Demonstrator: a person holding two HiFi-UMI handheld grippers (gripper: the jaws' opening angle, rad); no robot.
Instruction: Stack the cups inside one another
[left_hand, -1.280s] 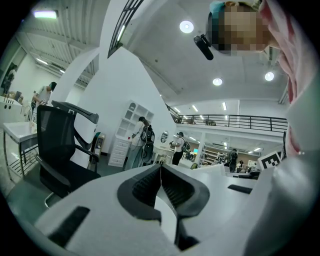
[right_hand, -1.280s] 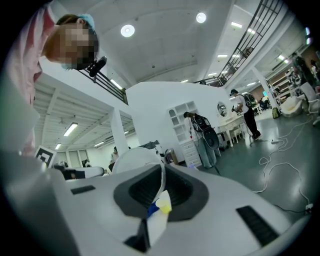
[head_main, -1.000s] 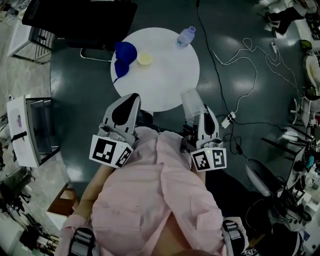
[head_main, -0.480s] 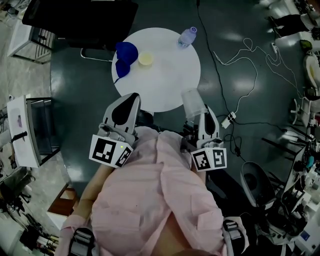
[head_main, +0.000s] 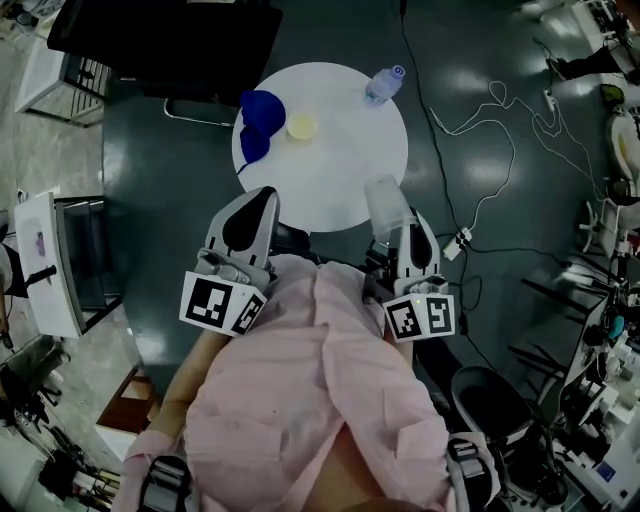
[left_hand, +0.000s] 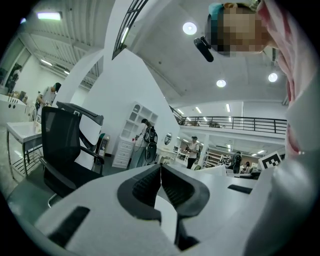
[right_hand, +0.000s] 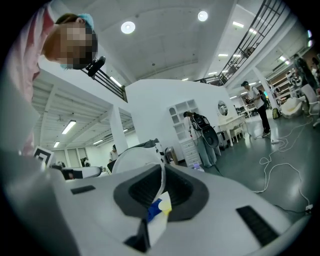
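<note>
**Head view:** the table (head_main: 345, 175) sits upper centre. The blue cups (head_main: 255, 125) are on its upper-left part, w/ a small yellow thing (head_main: 301, 127), maybe a cup, just beside them on the right. A bottle (head_main: 385, 83) stands near the upper-right edge. The right gripper (head_main: 400, 235), centre-right, holds a clear cup (head_main: 385, 202) over the table's lower-right edge, long axis running up-frame. The blue cups lie up and left of it, across the table. The left gripper (head_main: 258, 200) is the nearer one to them.

**Left gripper view:** the jaws meet tip to tip w/ nothing between them; no cup shows.

**Right gripper view:** the jaws are clamped on the clear cup's (right_hand: 135, 160) thin wall. Blue and yellow show low in the gap.
</note>
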